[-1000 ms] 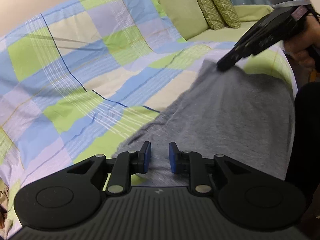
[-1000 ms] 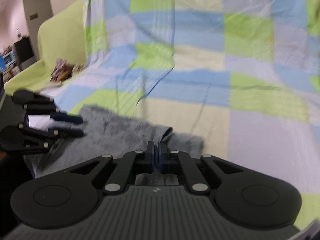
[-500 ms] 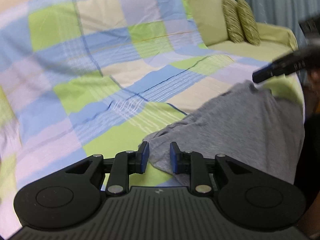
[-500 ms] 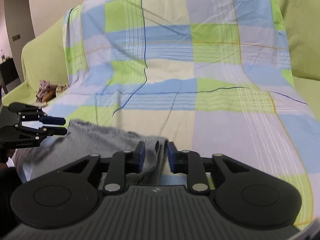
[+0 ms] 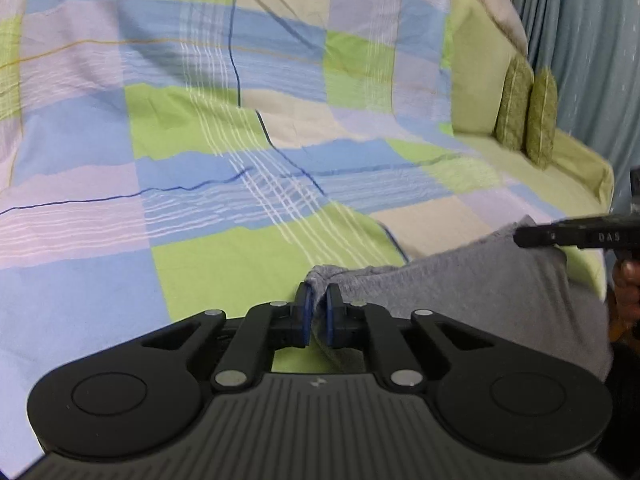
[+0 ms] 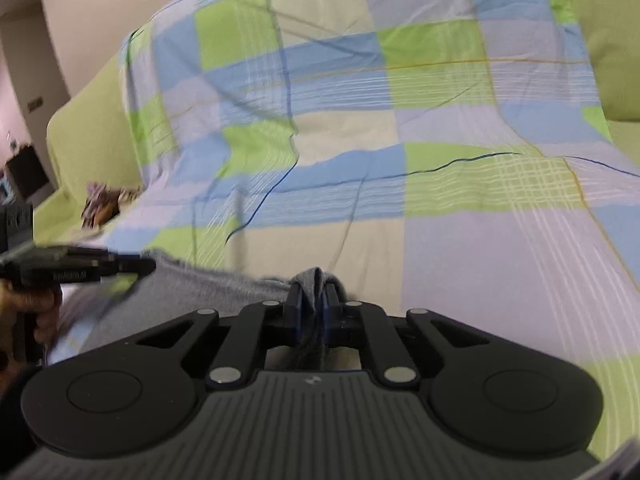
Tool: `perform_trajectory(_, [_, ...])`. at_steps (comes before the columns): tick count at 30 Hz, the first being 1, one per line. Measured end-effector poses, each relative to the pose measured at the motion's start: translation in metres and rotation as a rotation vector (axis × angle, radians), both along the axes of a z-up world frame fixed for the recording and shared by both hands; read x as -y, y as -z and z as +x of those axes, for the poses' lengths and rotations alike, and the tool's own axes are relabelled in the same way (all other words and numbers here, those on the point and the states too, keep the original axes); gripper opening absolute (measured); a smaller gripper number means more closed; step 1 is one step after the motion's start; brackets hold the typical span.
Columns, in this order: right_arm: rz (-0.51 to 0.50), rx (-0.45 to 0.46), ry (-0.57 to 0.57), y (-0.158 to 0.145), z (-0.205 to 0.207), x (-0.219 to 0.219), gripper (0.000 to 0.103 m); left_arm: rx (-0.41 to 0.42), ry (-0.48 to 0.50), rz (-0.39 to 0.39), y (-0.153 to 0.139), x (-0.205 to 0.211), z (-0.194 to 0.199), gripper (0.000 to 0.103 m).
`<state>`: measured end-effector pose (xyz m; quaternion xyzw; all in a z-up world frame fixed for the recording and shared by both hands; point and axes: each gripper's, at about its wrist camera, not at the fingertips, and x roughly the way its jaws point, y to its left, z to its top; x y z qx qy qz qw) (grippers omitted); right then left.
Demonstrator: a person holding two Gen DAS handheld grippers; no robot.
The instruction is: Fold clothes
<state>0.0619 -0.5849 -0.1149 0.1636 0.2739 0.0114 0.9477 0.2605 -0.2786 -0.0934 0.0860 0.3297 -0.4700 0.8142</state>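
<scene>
Closest in, the left gripper [image 5: 317, 312] has its blue-padded fingers [image 5: 303, 316] pinched on a corner of the grey garment [image 5: 472, 304], the bunched cloth rising just above the tips. From that corner the garment spreads rightward across the front edge of the checked sheet [image 5: 224, 184] — flat and fairly smooth — until it reaches the black nose of the other tool at the right border of this view, where a bit of the person's hand [image 5: 626, 292] shows beneath it.

Seen from the right wrist, the right gripper [image 6: 311, 312] is likewise clamped on the grey garment [image 6: 216, 292]: a folded wad of grey stands between its pads and hangs down behind them. The cloth runs left from there toward the left gripper [image 6: 140, 266], which enters from the left border, blurred, with fingers of the left hand [image 6: 38, 308] wrapped round its handle.

Beyond both tools the sheet, in blue, green, lilac and cream squares, covers the seat and climbs the backrest of a pale green sofa [image 5: 476, 92]. Two patterned green cushions [image 5: 526, 114] stand upright at its far end — beside a blue-grey curtain [image 5: 588, 60]. At the opposite end, a small crumpled brownish item [image 6: 102, 208] lies on the bare seat, too blurred to identify.
</scene>
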Motion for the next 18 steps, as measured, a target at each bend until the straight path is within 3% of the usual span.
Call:
perform_trajectory(2, [0.030,-0.031,0.002,0.009,0.007,0.005,0.014,-0.004,-0.007,0.012,0.003,0.000,0.002,0.008])
perform_trajectory(4, [0.054,-0.031,0.023,0.012,0.005,0.012,0.027,-0.016,-0.022,0.013,0.003,-0.003,0.004,0.017])
perform_trajectory(7, [0.072,-0.015,0.067,0.010,-0.005,0.020,0.027,-0.018,-0.057,-0.005,-0.002,-0.010,0.004,0.029])
perform_trajectory(12, [0.024,0.028,0.158,-0.005,-0.035,0.023,0.028,0.099,-0.084,0.017,-0.023,-0.029,-0.020,0.025])
perform_trajectory(15, [-0.058,0.080,0.110,-0.019,-0.060,0.004,0.028,0.198,-0.038,0.043,-0.034,-0.035,-0.054,0.025])
perform_trajectory(18, [-0.174,0.112,-0.038,-0.025,-0.079,-0.033,0.028,0.263,0.055,0.053,-0.038,-0.040,-0.094,0.025])
